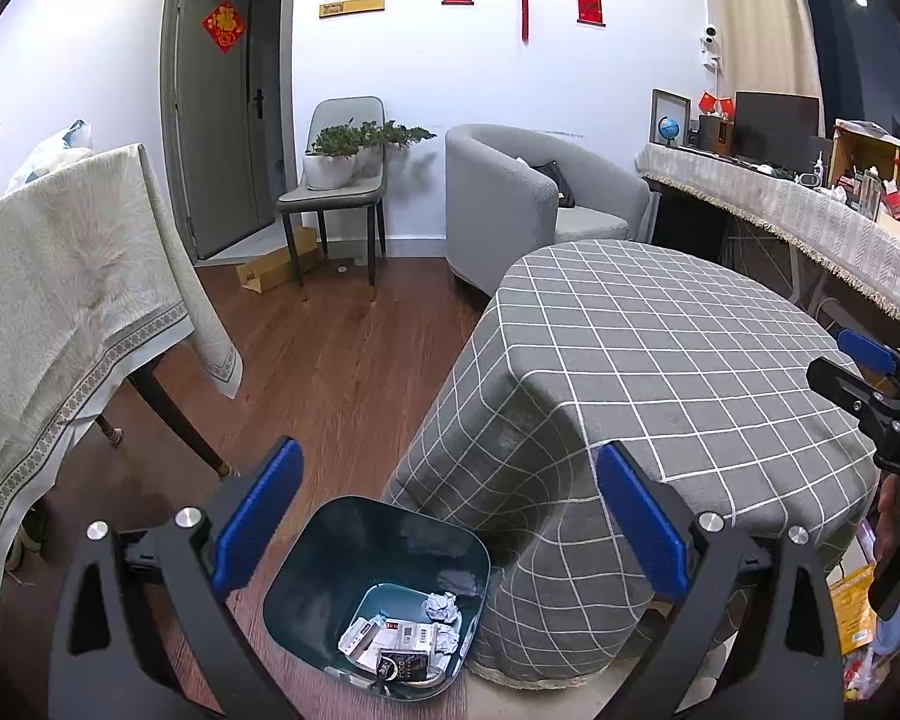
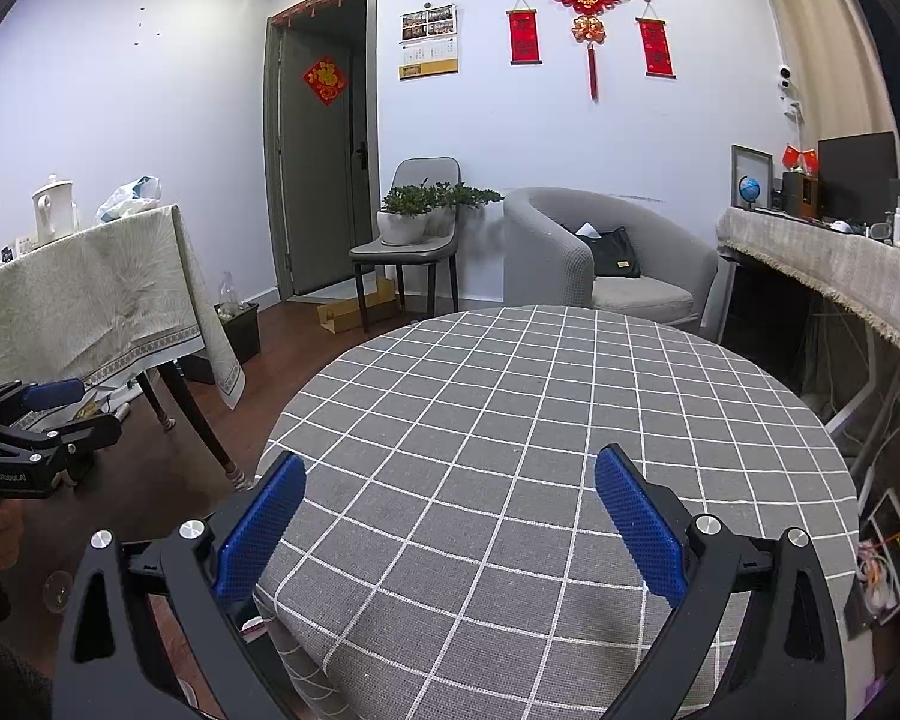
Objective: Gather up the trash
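Note:
A dark teal trash bin (image 1: 306, 588) stands on the wood floor beside the round table. Inside it lie crumpled paper balls (image 1: 440, 607), small white boxes (image 1: 390, 636) and a dark packet (image 1: 399, 667). My left gripper (image 1: 450, 468) hovers above the bin, open, with nothing between its blue pads (image 1: 258, 516). My right gripper (image 2: 450, 480) is open and empty over the table with the grey checked cloth (image 2: 510, 420). In the left wrist view the right gripper (image 1: 870, 384) shows at the right edge, and the left gripper (image 2: 42, 414) shows at the left edge of the right wrist view.
A second table with a cream cloth (image 1: 60, 300) stands to the left, its legs (image 1: 174, 420) near the bin. Beyond are a chair with potted plants (image 1: 336, 180), a grey armchair (image 1: 528, 198), a cardboard box (image 1: 276, 267) and a cluttered side counter (image 1: 810, 210).

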The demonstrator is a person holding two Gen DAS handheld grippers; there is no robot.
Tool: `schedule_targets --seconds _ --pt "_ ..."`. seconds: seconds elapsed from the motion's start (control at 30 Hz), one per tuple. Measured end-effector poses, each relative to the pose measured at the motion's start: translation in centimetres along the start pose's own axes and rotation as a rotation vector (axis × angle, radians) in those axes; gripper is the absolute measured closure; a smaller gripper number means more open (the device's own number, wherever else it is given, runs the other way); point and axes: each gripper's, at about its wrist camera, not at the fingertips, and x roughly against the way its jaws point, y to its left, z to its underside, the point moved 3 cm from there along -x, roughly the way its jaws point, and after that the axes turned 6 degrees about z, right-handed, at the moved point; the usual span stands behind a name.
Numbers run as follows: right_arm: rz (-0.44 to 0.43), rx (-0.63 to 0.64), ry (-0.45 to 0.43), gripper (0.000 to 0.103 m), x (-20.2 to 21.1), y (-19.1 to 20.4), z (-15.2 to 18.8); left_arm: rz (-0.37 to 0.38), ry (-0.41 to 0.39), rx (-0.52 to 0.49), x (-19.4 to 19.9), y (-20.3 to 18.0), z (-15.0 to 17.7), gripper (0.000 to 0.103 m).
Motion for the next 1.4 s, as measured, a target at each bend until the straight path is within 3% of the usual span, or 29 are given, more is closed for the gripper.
schedule_targets --seconds 1.4 --pt "0.008 -0.012 -0.006 0.005 0.55 -0.26 -0.25 -0.002 0.006 -0.002 -0.07 -0.29 0.36 0.003"
